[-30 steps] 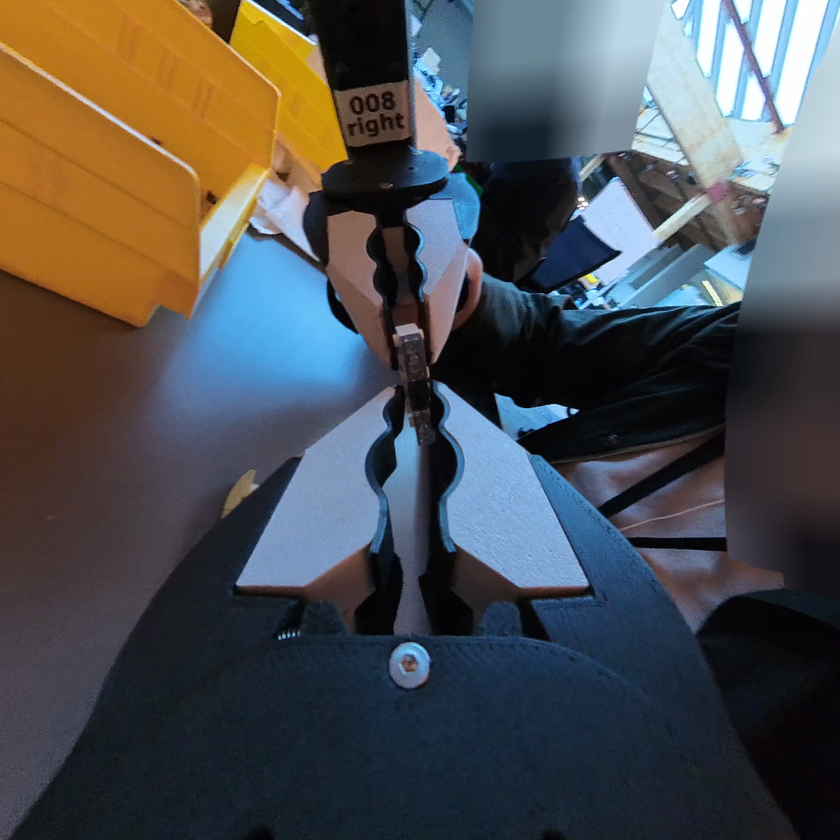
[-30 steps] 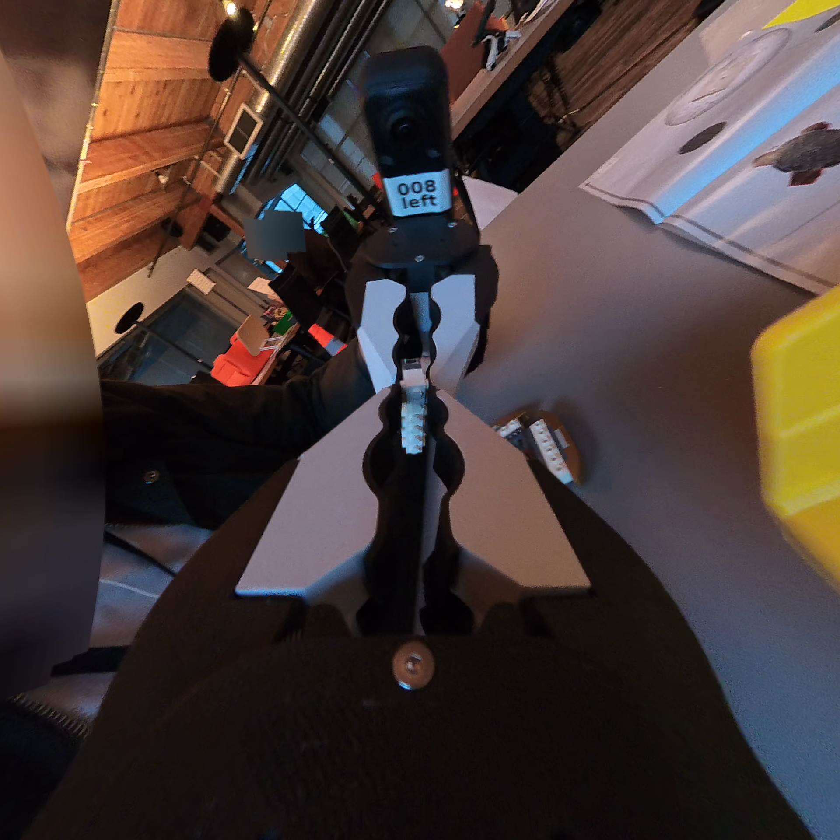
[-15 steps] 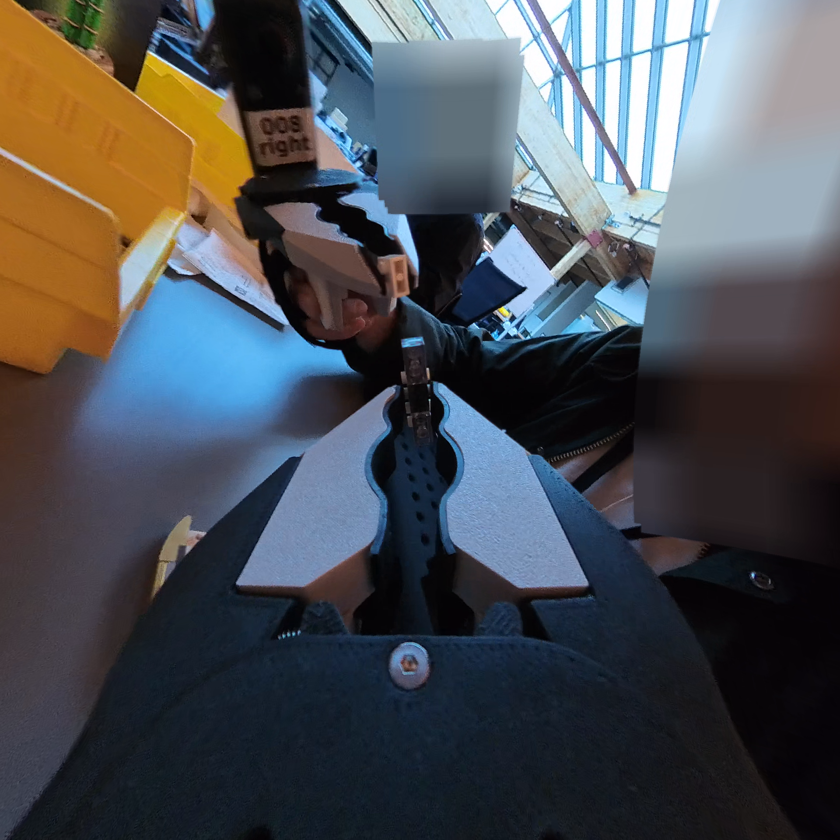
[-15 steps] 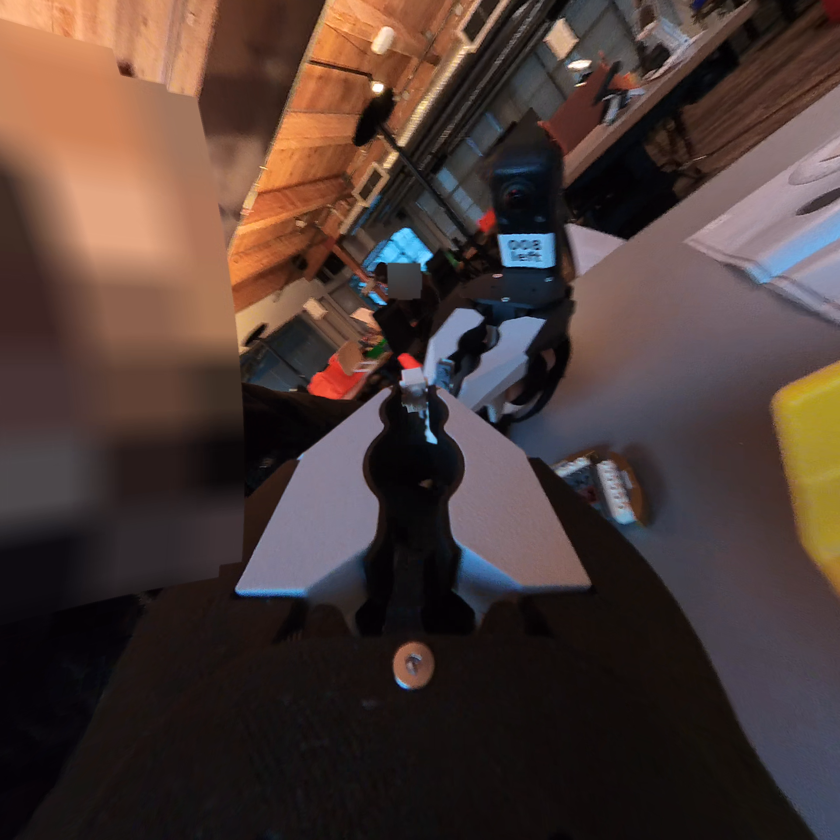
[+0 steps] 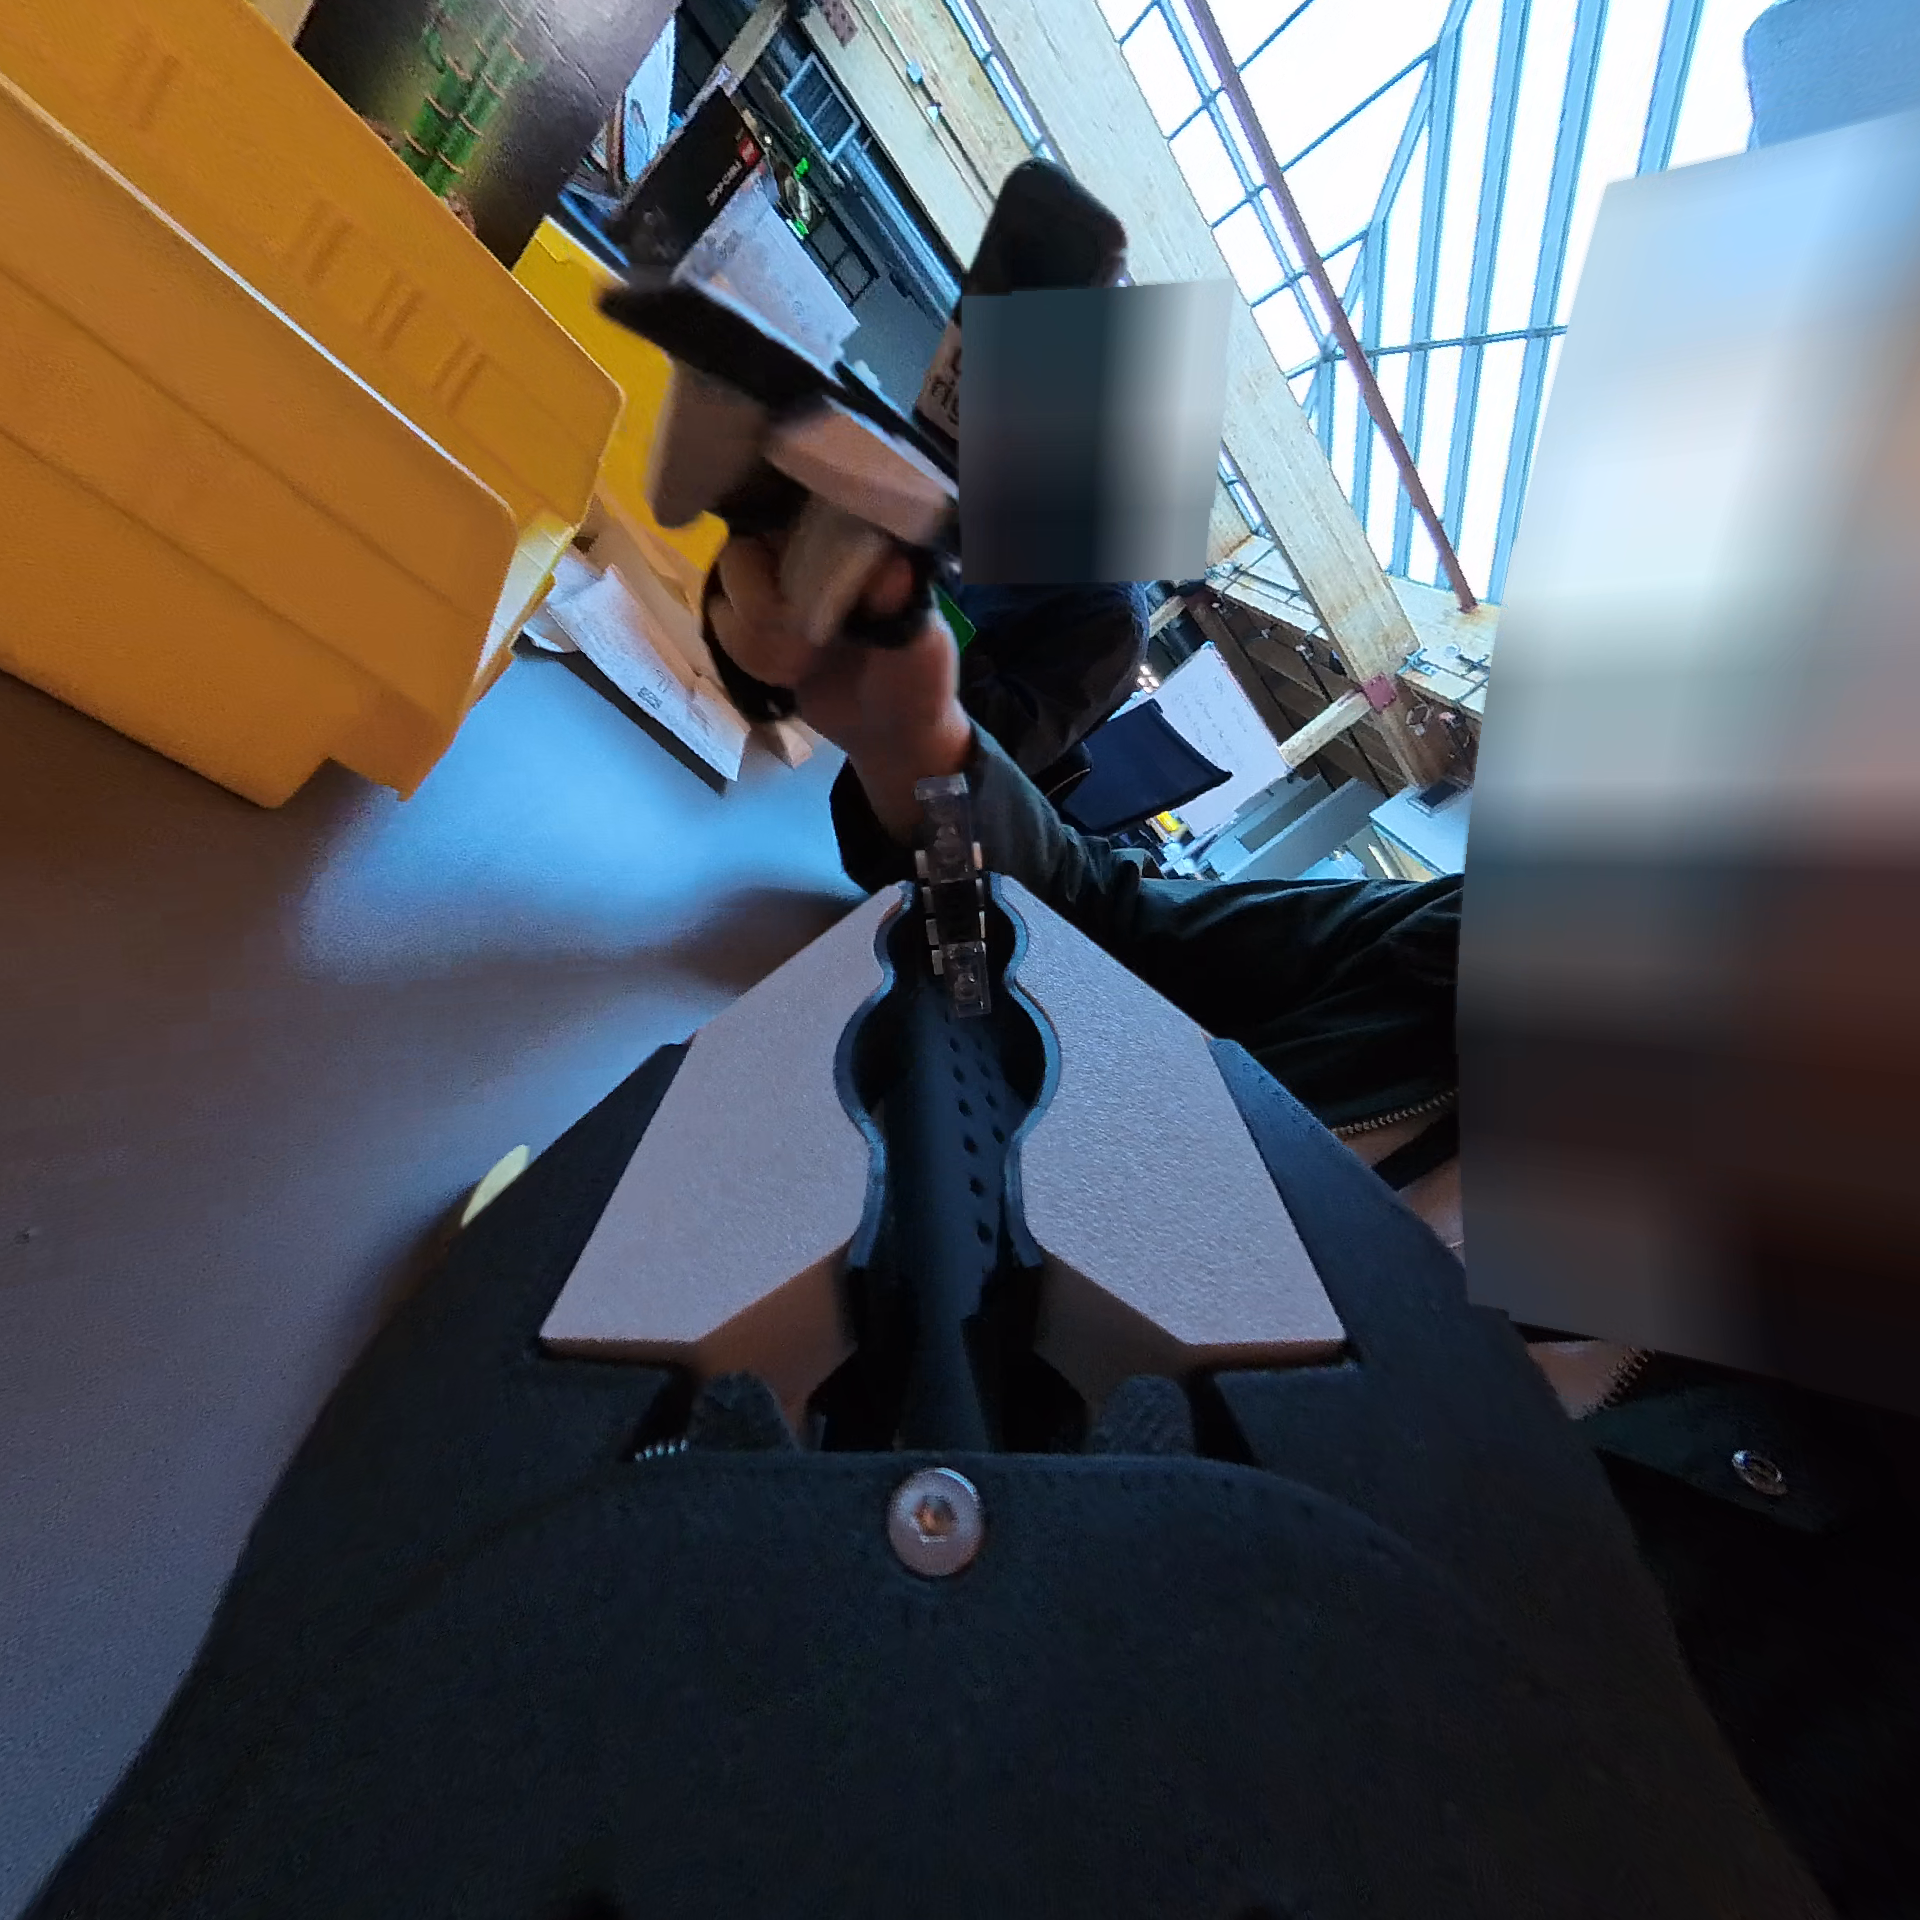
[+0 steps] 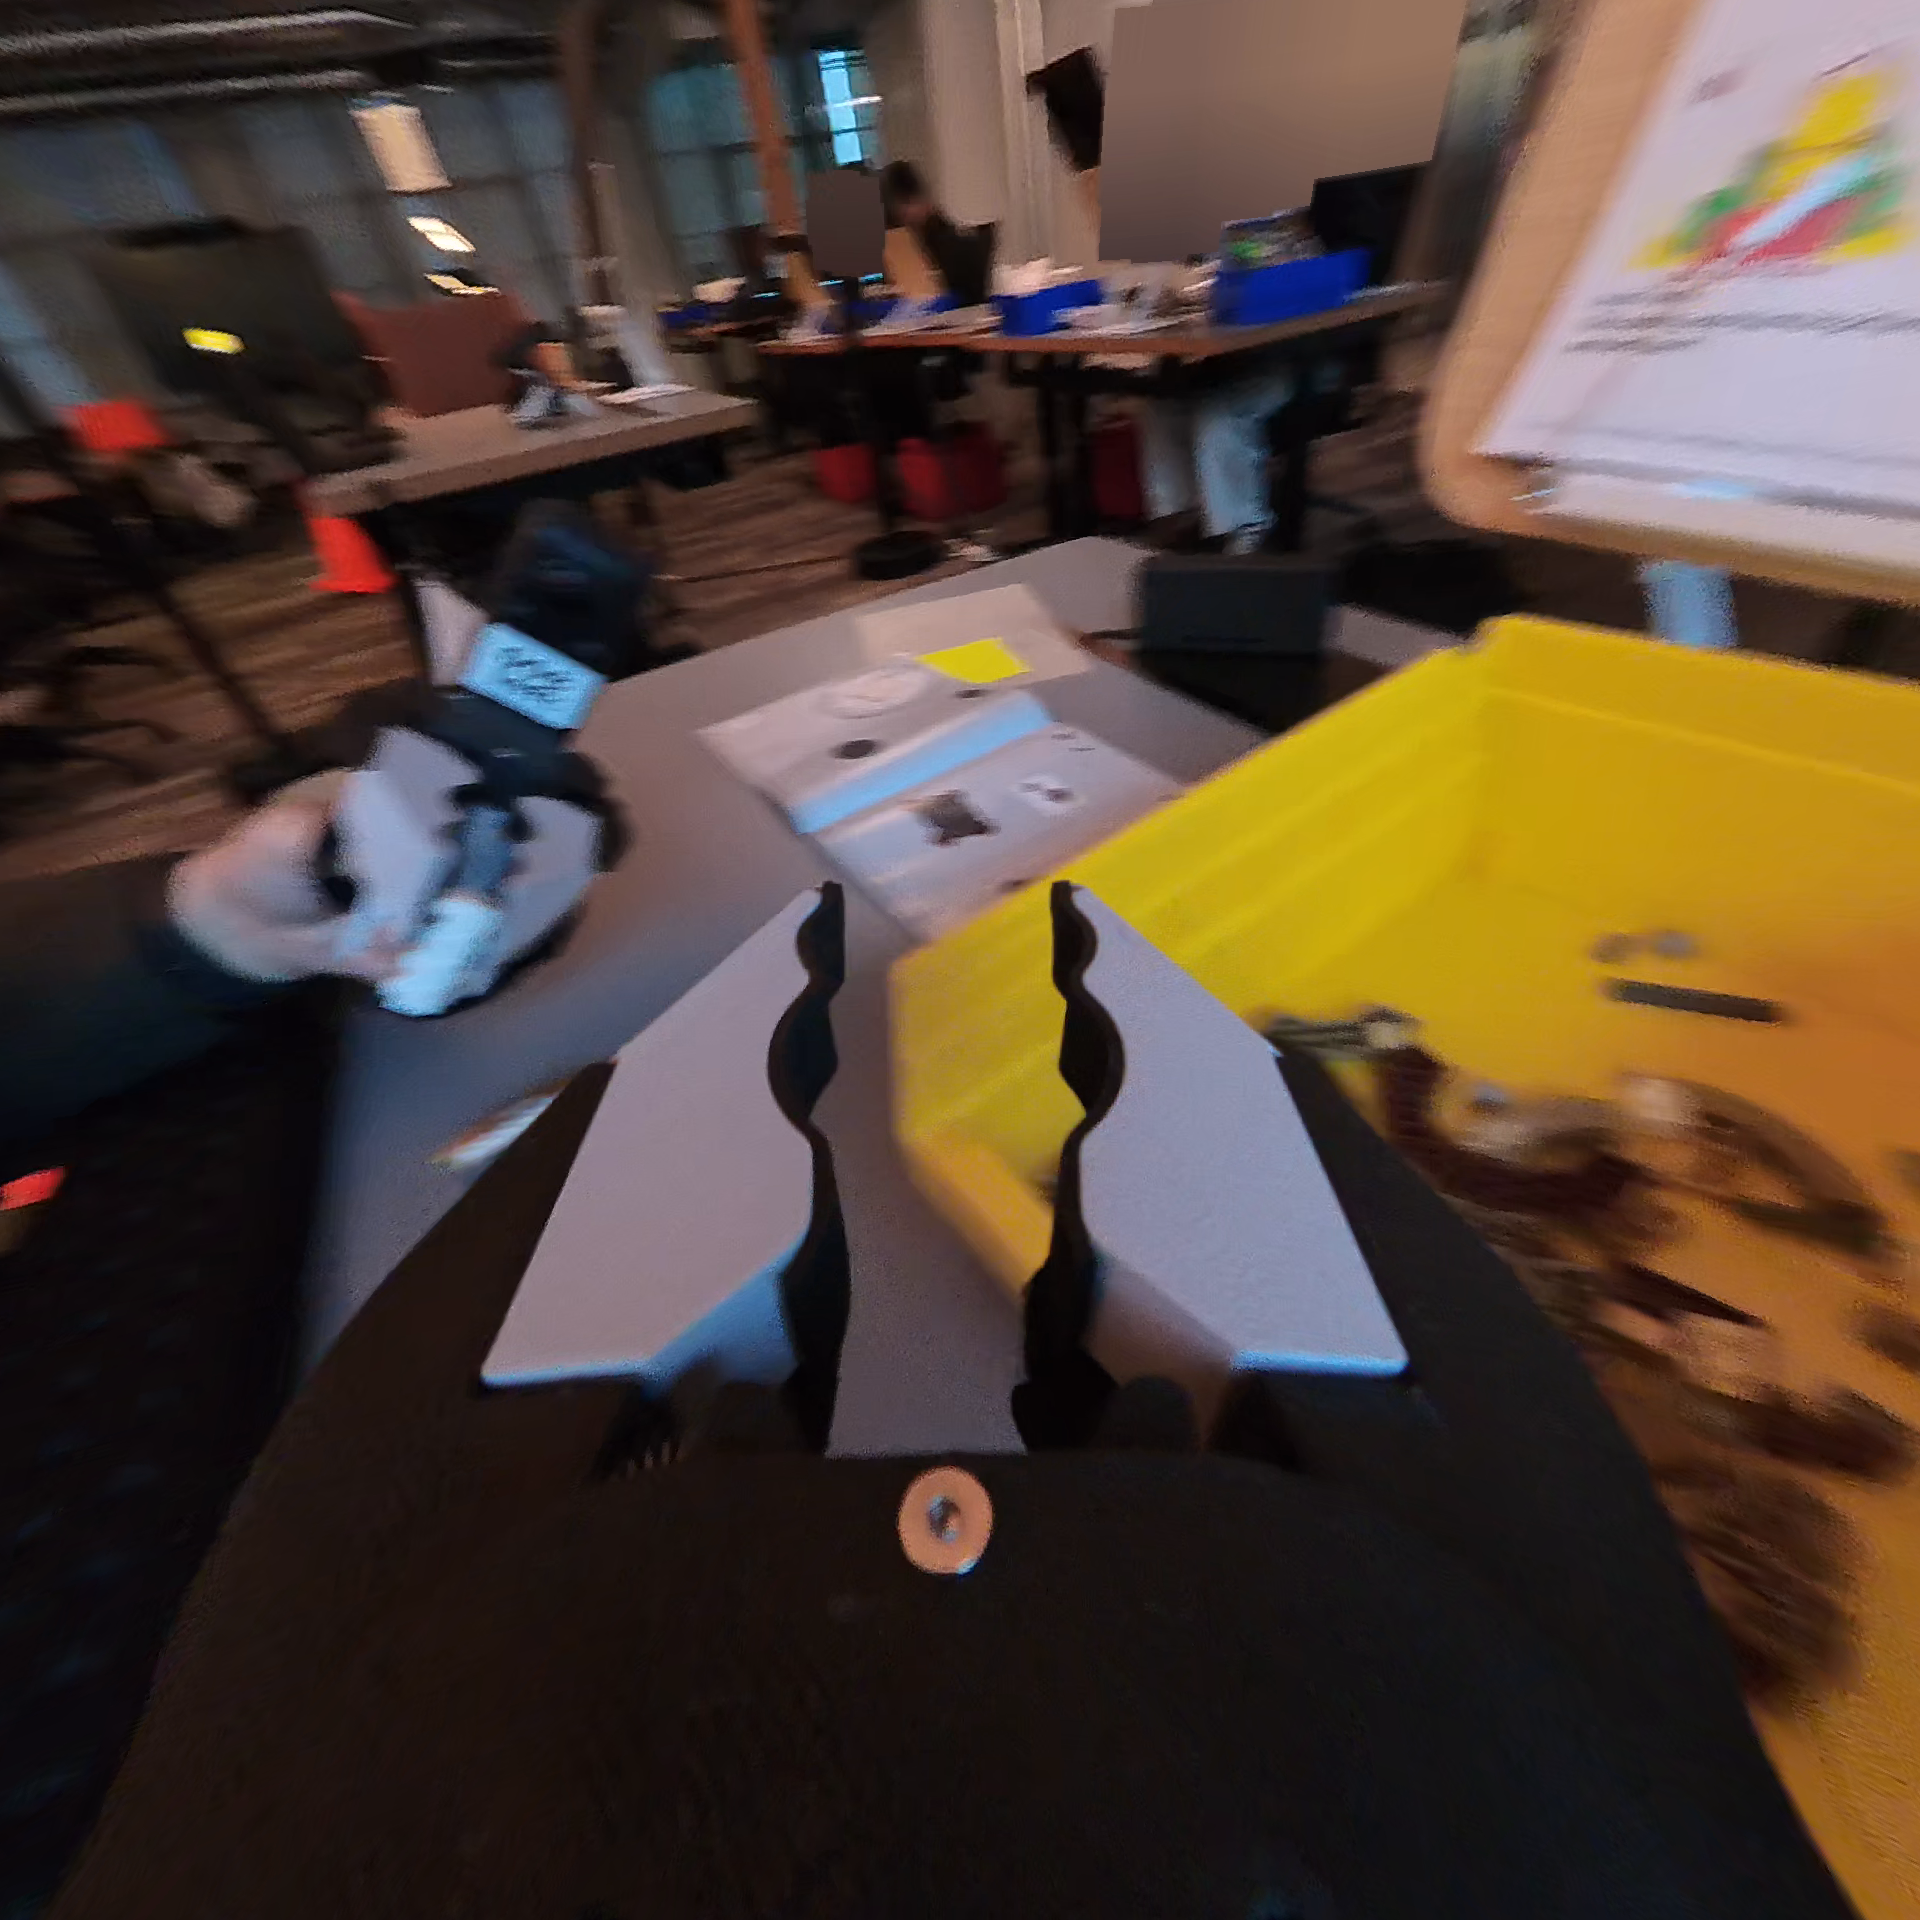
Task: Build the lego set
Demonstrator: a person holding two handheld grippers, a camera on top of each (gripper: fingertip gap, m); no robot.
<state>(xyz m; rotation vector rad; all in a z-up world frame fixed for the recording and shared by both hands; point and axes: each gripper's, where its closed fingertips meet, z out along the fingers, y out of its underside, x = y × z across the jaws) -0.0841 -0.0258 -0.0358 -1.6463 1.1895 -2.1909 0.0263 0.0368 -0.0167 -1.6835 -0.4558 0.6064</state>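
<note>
Left wrist view: the left gripper (image 5: 951,914) points up and away from the grey table (image 5: 208,1039), its fingers closed on one thin strip of lego pieces (image 5: 951,883) that sticks out past the tips. Beyond the strip, a hand (image 5: 862,675) holds the blurred right gripper (image 5: 790,468) aloft. Two stacked yellow bins (image 5: 260,468) stand left of the strip.

Right wrist view: the right gripper (image 6: 940,904) hovers with its fingers spread apart and holding nothing, over the near rim of one yellow bin (image 6: 1351,852) scattered with dark lego pieces (image 6: 1662,1195). Left of the bin, the left gripper (image 6: 447,883) appears blurred. One instruction booklet (image 6: 935,790) lies beyond the bin.
</note>
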